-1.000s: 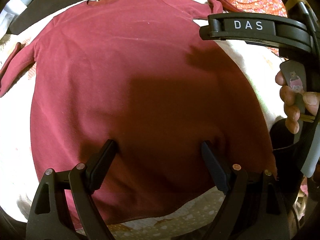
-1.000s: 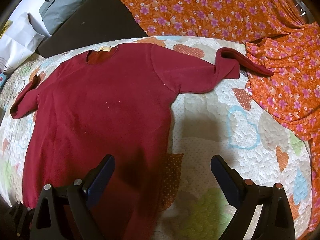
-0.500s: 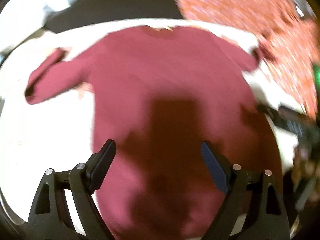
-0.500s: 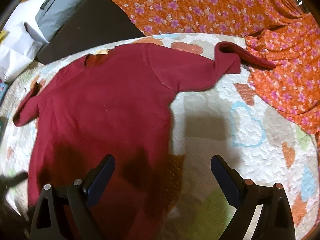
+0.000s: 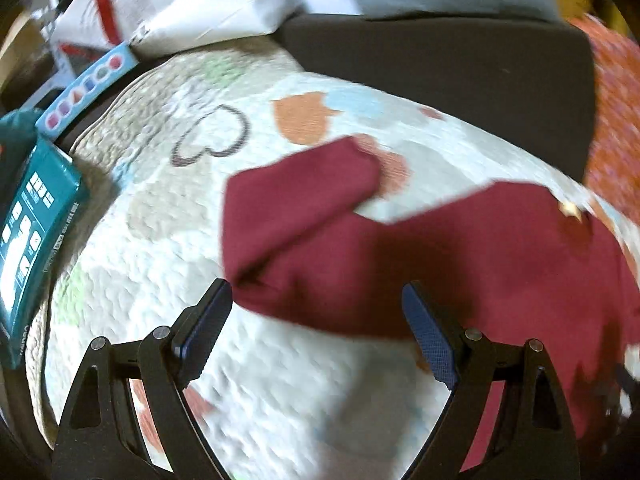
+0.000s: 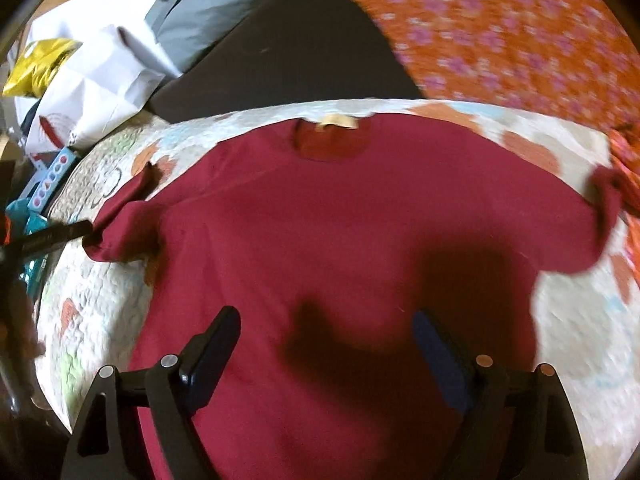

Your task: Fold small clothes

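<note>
Here, from the left wrist, the left gripper [image 5: 316, 332] hangs with its jaws spread wide and nothing pinched, right over the folded-back sleeve [image 5: 296, 204] of the maroon shirt [image 5: 480, 264]. The shirt lies flat on the heart-print quilt [image 5: 168, 240]; a teal box [image 5: 32, 232] sits off the quilt's edge, well away from the sleeve. The picture is smeared, so exactly how near the pads are to the cloth I cannot tell.

From the right wrist, the right gripper [image 6: 326, 354] sits above the shirt's [image 6: 340, 240] lower body, collar [image 6: 332, 140] at the far side. Its jaws are closing, with cloth under them but nothing caught between the pads. The other sleeve [image 6: 600, 216] curls up toward the orange floral cloth [image 6: 500, 36].

What could go wrong: if the left jaws nip the doubled sleeve they may take both layers, or the quilt too, and drag the body askew. The right pads closing on flat cloth mid-body may simply slip, or bunch a ridge that spoils the fold.
</note>
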{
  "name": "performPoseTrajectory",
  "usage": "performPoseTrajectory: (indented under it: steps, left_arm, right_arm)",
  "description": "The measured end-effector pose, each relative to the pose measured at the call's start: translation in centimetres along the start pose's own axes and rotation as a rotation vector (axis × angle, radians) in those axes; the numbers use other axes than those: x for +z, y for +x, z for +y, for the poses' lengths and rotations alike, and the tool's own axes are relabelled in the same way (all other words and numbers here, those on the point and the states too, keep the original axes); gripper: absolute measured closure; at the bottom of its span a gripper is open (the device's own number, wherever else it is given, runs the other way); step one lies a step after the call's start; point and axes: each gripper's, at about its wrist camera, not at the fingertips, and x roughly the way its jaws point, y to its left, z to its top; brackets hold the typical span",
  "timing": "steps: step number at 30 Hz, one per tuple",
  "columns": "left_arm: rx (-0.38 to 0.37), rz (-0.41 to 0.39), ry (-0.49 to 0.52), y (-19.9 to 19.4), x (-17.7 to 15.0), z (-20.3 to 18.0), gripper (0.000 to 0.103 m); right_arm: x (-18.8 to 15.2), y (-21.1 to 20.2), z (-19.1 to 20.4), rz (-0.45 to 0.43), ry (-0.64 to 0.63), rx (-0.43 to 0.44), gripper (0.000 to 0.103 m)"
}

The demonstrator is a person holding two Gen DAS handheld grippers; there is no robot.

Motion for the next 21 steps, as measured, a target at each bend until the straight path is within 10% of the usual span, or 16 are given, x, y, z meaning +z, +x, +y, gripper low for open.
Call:
performPoseTrajectory:
  steps: [6,14,21]
  left_arm:
    - [0.019,0.037,-0.019,2.6,1.4,1.4,0.016]
    - [0.144,0.081,0.012,4.1,1.1,3.2,0.016]
    - [0.191,0.113,0.056,5.4,0.2,3.9,0.016]
  right_arm:
    - [2.1,2.4,2.9,0.01,-0.036,0.044,0.017]
    - [9.8,7.0,9.3,0.01,0.105,0.371,0.017]
    - [14.2,14.9,17.8,0.082,0.091,0.49,0.017]
